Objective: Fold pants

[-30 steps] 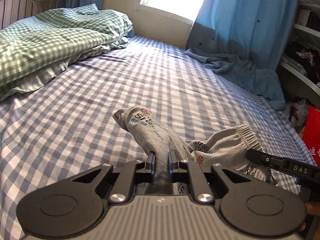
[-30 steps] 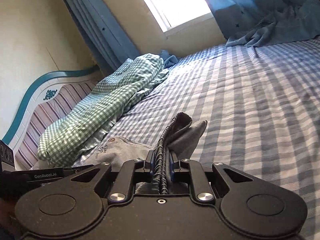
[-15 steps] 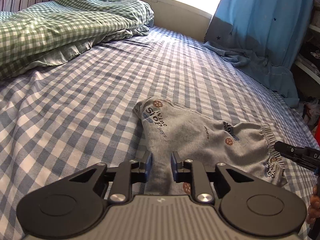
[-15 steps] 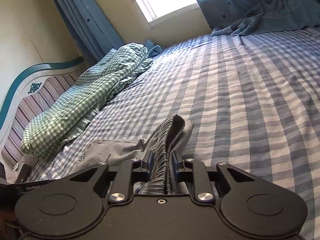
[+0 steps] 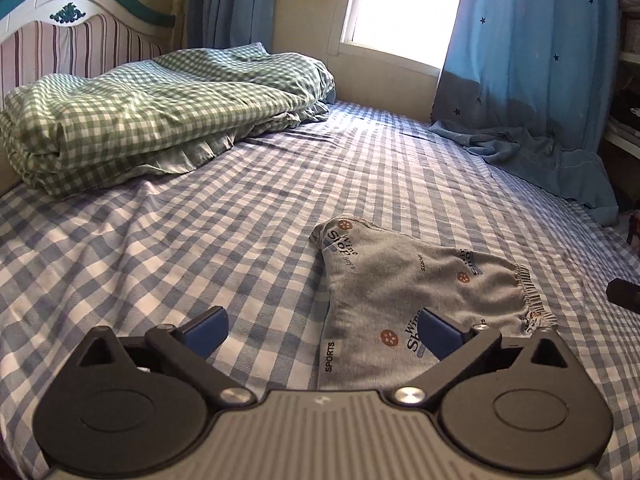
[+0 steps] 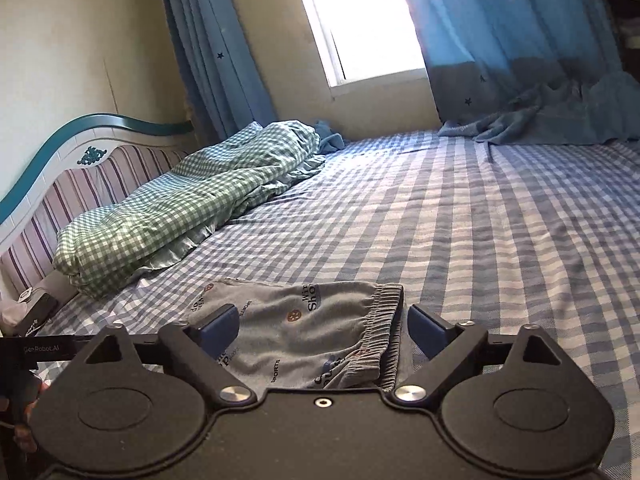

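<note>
A: Lying flat on the blue-checked bedsheet (image 5: 200, 240), the grey printed shorts (image 5: 404, 292) look folded over once. Elastic waistband (image 6: 386, 320) sits on the right side, leg hems toward the left. Which step is this, in the person's sequence?

B: Prob. the gap between folds. Left gripper (image 5: 320, 330) has its jaws spread wide, nothing in them; one blue pad (image 5: 438, 338) hangs over the fabric's near edge, the other is over bare sheet. Right gripper (image 6: 320, 326) is likewise wide open and empty, w/ the waistband between its pads. Whether either pad touches cloth, can't tell.

A: So the garment is free of both?

B: Looks so. It rests near the bed's front edge, well apart from the green gingham duvet (image 5: 160, 112) by the headboard (image 6: 80, 152) and the blue curtain (image 5: 532, 100) spilling onto the far corner.

A: And the next move?

B: Judging by shape, one more fold would tidy it, e.g. waistband end over to the hem end. That calls for re-gripping both layers at the band, since a one-layer pinch would pull the fold apart. Soft knit, so it'll sag; a low carry helps.
</note>
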